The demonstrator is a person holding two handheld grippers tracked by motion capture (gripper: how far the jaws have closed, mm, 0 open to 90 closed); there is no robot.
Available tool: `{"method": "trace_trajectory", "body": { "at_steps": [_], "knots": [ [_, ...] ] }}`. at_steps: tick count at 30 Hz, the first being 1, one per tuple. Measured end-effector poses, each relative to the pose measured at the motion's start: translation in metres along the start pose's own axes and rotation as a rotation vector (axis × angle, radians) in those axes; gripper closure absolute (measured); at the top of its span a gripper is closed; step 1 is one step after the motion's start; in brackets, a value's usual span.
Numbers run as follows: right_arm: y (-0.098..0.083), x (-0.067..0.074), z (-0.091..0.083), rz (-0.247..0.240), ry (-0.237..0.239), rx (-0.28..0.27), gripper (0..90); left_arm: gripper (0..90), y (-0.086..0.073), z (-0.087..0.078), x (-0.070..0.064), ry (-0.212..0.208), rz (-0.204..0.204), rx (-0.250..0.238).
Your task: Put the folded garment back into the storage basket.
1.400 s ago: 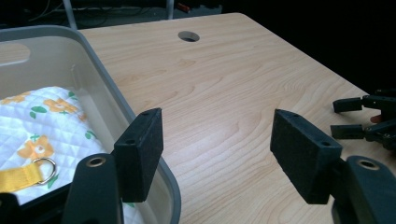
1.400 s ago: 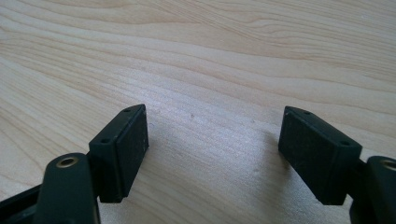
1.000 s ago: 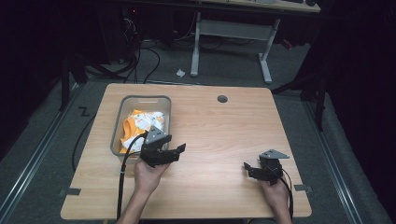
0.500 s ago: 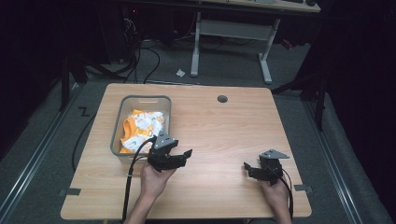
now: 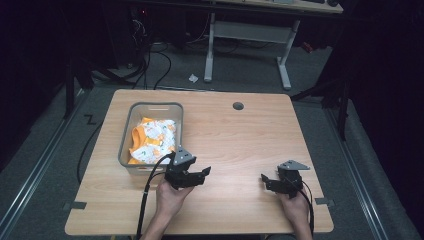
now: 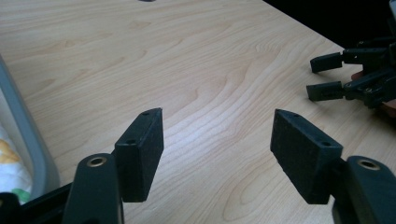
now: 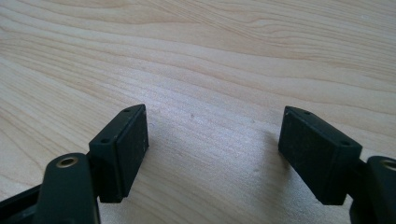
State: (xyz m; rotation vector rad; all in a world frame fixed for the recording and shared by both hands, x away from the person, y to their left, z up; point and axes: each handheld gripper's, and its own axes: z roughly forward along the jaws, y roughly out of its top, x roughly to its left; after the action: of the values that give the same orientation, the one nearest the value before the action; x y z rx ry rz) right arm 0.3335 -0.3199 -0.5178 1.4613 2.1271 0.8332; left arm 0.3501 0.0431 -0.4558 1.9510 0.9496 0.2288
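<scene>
Room past the table point(image 5: 235, 135) is basically black, can't make out much beyond some desk legs and cables on the floor. The person is cut off at the bottom edge of the high view, just forearms + hands. The bin point(image 5: 128, 136) is partly chopped off in the left gripper view too: you only get a strip of its grey wall point(image 6: 25, 135) and a bit of the cloth at the left edge. The cloth point(image 5: 152, 140), orange/white print, sits bunched in the bin on the table's left side; can't tell what kind of garment it is.

Left gripper point(image 5: 202, 175) is just right of the bin's near corner, low over the wood, pointing across the table toward the other one. Its own view shows the pads point(image 6: 144, 151) spread wide, nothing between them, bare wood underneath. Left hand point(image 5: 170, 197) wraps the body from below, cable trailing off toward the near edge.

Right gripper point(image 5: 265, 180) is near the front right of the table, pointing left. Jaws are apart as well, pads point(image 7: 123, 149) with only wood grain between, not pinching anything. Right hand point(image 5: 294, 207) is behind it, near the edge. The 2 grippers face each other, well apart.
</scene>
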Motion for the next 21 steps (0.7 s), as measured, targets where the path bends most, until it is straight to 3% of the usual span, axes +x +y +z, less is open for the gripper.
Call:
{"method": "trace_trajectory", "body": {
  "at_steps": [21],
  "knots": [
    [0.000,0.000,0.000,0.000,0.000,0.000,24.3,35.0,-0.021,0.021,-0.006,0.005,-0.009,0.054]
  ]
}}
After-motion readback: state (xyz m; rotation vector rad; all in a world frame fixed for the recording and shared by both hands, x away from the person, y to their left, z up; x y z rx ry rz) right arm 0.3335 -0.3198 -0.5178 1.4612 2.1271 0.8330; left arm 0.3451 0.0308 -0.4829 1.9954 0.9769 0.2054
